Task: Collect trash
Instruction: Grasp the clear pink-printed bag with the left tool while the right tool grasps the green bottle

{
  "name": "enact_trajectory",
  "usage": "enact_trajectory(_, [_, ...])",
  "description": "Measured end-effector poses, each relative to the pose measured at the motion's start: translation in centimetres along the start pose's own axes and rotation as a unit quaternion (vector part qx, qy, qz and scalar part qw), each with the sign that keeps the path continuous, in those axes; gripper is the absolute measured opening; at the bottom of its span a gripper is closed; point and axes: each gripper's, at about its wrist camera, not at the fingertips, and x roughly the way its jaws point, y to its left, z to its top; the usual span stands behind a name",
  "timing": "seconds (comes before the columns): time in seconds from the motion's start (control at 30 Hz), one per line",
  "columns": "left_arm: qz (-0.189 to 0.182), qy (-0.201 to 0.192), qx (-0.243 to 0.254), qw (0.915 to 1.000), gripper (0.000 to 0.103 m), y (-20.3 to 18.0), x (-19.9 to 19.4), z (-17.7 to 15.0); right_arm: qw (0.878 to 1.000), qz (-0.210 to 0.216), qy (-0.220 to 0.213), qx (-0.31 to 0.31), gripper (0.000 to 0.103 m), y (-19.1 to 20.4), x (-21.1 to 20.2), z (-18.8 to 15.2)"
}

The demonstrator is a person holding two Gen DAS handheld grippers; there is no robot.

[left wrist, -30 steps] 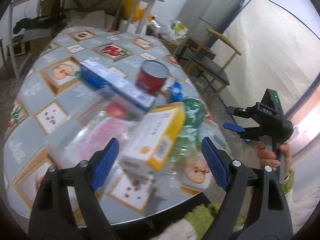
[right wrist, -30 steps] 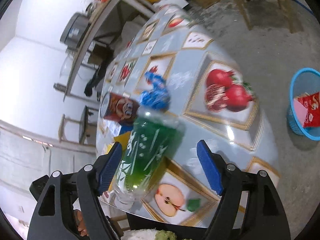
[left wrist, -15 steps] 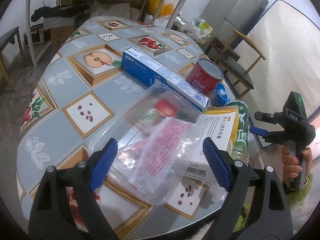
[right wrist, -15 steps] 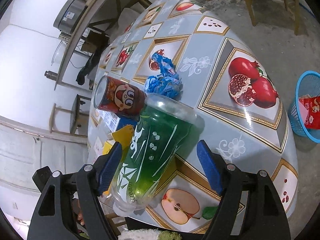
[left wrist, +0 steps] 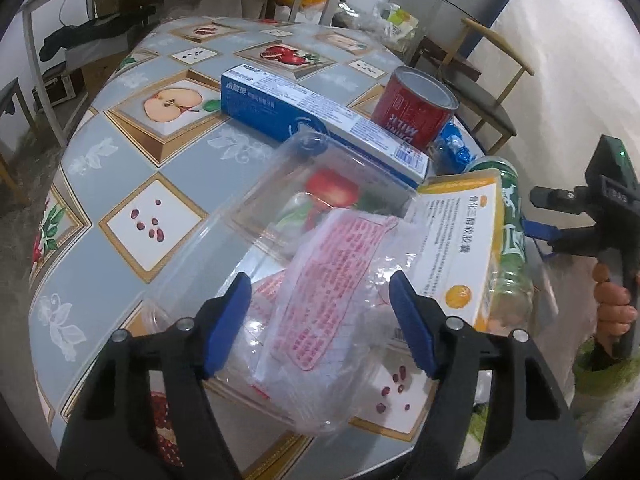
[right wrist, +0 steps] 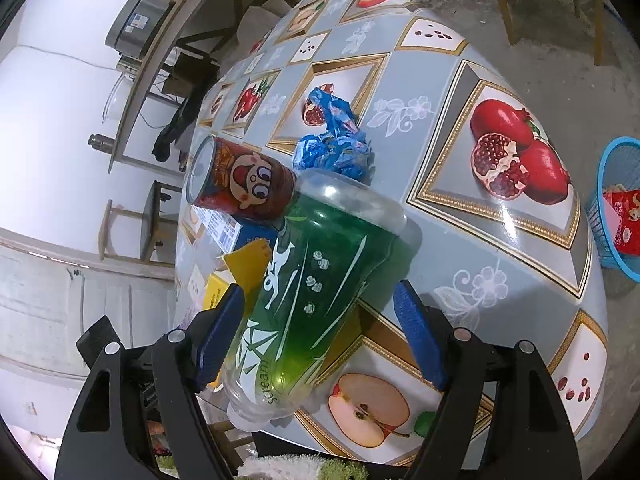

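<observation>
Bare tablecloth fills the left half of the left wrist view, up to the table edge at the far left. The left gripper is spread wide around a clear tray with a pink-printed bag on it, lower centre, gripping neither. Behind them a blue box runs upper left to centre right, a red can beside it.

In the right wrist view the right gripper stands open about a green bottle lying at the near table edge, long axis from bottom centre upward, base away. A blue wrapper lies beyond it. Open cloth lies to the right; a blue basket is at the right edge.
</observation>
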Motion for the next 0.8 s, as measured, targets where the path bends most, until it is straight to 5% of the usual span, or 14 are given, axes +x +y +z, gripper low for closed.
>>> enact_trajectory(0.47, [0.008, 0.0, -0.005, 1.0, 0.03, 0.6, 0.1, 0.2, 1.0, 0.007, 0.001, 0.008, 0.075, -0.5, -0.4, -0.3])
enact_trajectory(0.8, [0.014, -0.02, -0.028, 0.9993, 0.02, 1.3, -0.7, 0.2, 1.0, 0.003, -0.008, 0.01, 0.075, -0.6, -0.9, -0.5])
